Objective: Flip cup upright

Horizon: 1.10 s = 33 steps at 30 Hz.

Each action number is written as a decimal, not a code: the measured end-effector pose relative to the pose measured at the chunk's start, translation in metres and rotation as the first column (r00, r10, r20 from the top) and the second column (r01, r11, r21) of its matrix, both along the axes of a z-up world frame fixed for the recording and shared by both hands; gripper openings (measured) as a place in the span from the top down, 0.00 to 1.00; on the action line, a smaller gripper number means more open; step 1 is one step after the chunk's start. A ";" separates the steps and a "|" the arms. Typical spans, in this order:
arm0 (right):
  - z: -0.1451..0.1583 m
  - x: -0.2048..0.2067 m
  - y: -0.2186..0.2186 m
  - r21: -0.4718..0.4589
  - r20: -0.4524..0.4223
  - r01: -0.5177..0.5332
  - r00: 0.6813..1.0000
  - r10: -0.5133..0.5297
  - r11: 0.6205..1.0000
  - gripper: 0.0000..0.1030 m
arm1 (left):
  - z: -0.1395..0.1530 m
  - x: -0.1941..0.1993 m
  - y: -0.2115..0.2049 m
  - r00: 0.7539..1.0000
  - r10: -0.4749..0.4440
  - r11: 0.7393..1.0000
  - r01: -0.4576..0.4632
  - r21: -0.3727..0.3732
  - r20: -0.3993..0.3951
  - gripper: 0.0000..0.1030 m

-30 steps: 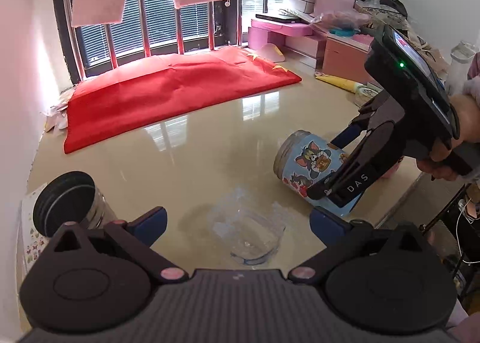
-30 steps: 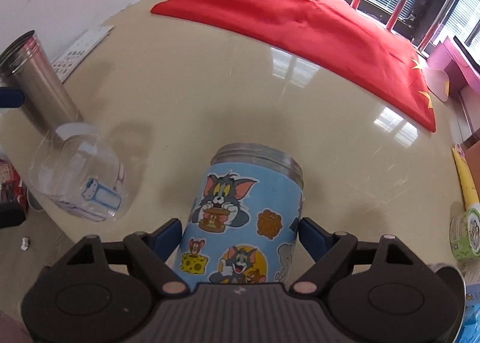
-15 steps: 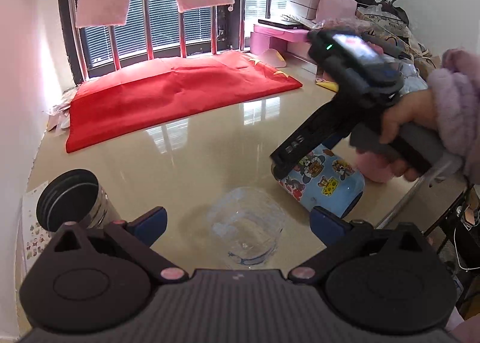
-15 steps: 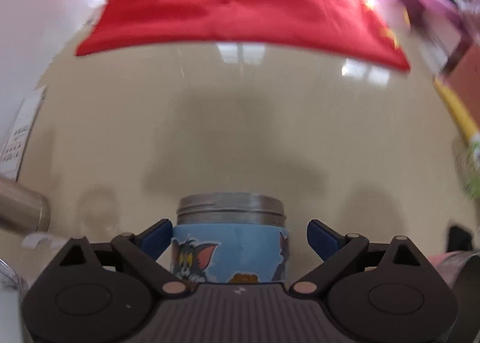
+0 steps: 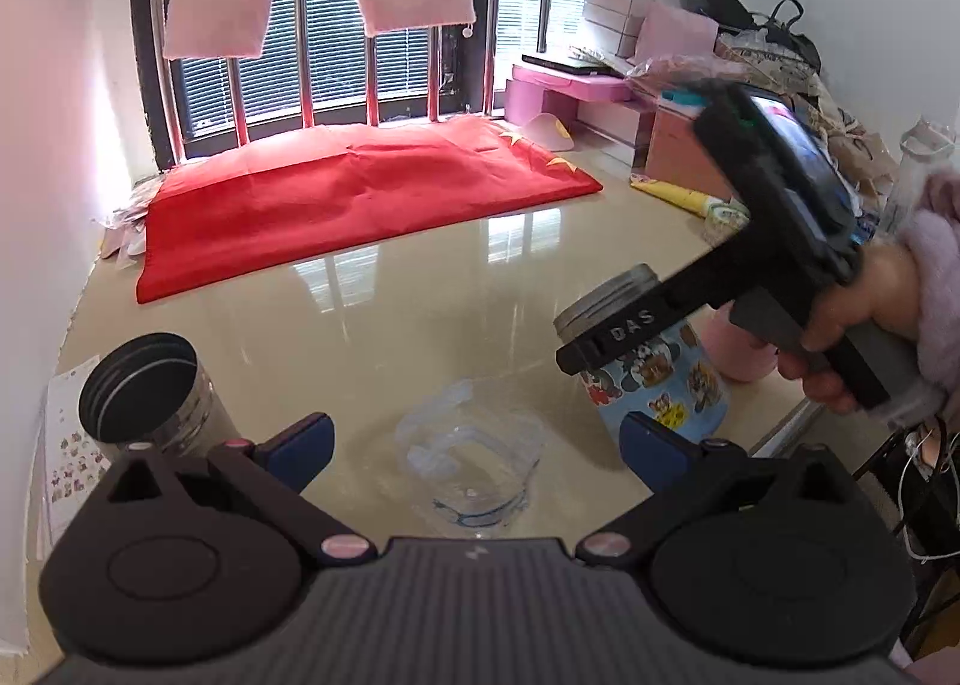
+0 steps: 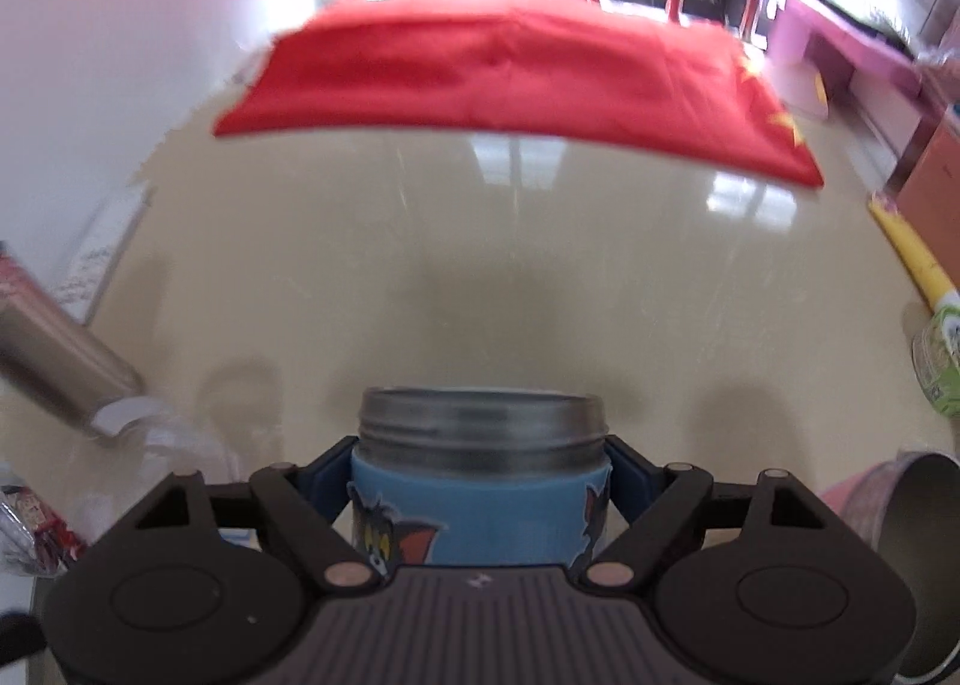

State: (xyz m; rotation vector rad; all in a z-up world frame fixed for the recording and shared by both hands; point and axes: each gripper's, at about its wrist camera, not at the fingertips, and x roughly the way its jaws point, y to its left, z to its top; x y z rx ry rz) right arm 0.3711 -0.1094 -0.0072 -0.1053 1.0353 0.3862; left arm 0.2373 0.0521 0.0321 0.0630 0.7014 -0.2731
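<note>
My right gripper (image 6: 480, 475) is clamped on the blue cup (image 6: 480, 511), tilted near the table (image 5: 420, 313) edge; my left gripper (image 5: 474, 442) hangs released. I should rotate slowly, base down, before letting go.

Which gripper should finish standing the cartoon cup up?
Right. The right gripper is shut on the cup, which is nearly upright near the table edge. The left gripper is open, over a clear container.

Bare tabletop (image 5: 420, 313) is lying open beyond the clear plastic cup (image 5: 474, 463). A steel tumbler (image 5: 150, 391) is standing left of it, the cartoon cup (image 5: 660, 385) crowding its right.
</note>
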 end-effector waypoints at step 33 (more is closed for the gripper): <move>-0.033 -0.117 -0.038 0.174 0.648 -0.020 0.755 -0.099 0.984 0.19 | -0.032 -0.025 -0.008 0.996 0.068 0.997 -0.065 -0.048 0.062 0.00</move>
